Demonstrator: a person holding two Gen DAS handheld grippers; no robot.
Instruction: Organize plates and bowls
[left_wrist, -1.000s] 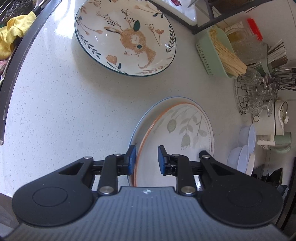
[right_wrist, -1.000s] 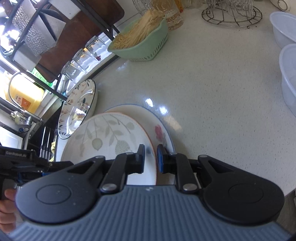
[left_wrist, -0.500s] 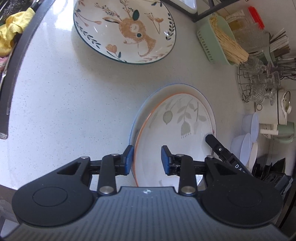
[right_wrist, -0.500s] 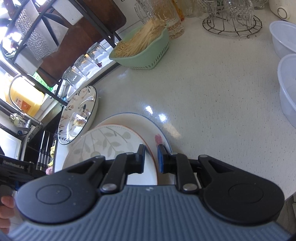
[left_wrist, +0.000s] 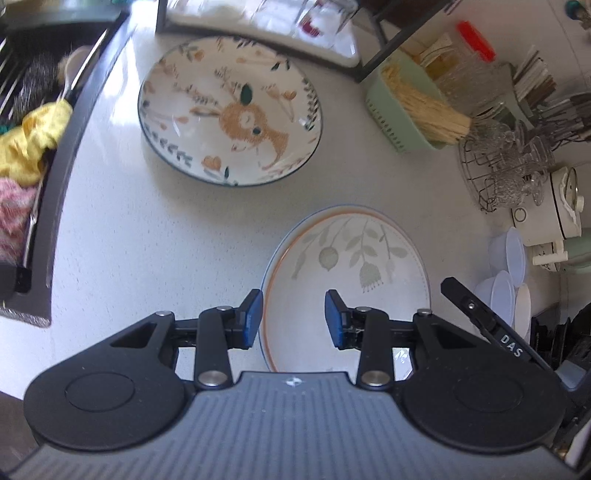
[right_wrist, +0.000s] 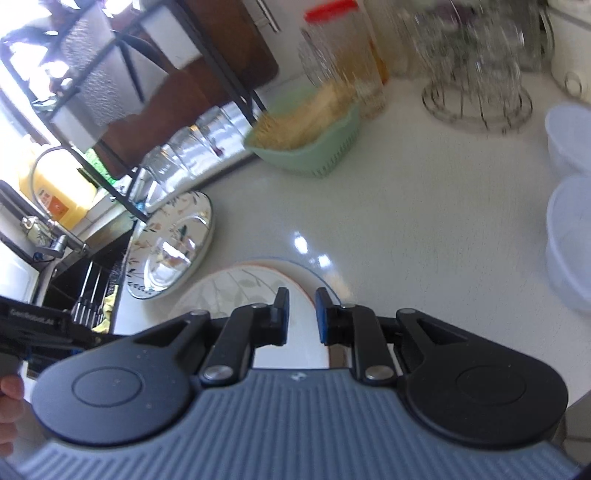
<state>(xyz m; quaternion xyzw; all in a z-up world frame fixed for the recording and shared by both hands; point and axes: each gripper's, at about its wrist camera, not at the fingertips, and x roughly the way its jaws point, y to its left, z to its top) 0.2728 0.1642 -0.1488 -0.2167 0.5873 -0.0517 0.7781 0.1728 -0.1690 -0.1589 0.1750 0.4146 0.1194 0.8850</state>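
A leaf-pattern plate with an orange rim (left_wrist: 351, 266) lies stacked on a blue-rimmed plate on the white counter. It also shows in the right wrist view (right_wrist: 243, 288). A deer-pattern bowl (left_wrist: 231, 110) sits farther back on the counter, also seen in the right wrist view (right_wrist: 171, 245). My left gripper (left_wrist: 293, 319) is open and empty over the near left edge of the plates. My right gripper (right_wrist: 301, 315) is open and empty over the plates' right edge; its finger (left_wrist: 480, 317) shows in the left wrist view.
A green basket of sticks (left_wrist: 413, 107) and a wire rack of glasses (left_wrist: 506, 166) stand at the back right. Clear plastic bowls (right_wrist: 570, 206) sit at the right. A sink with cloths (left_wrist: 29, 147) is at the left, under a black shelf frame (right_wrist: 207, 55).
Both grippers have opened wider and pulled back from the stacked plates. The right gripper let go of the plate's rim. The leaf plate now rests centred on the blue-rimmed one.
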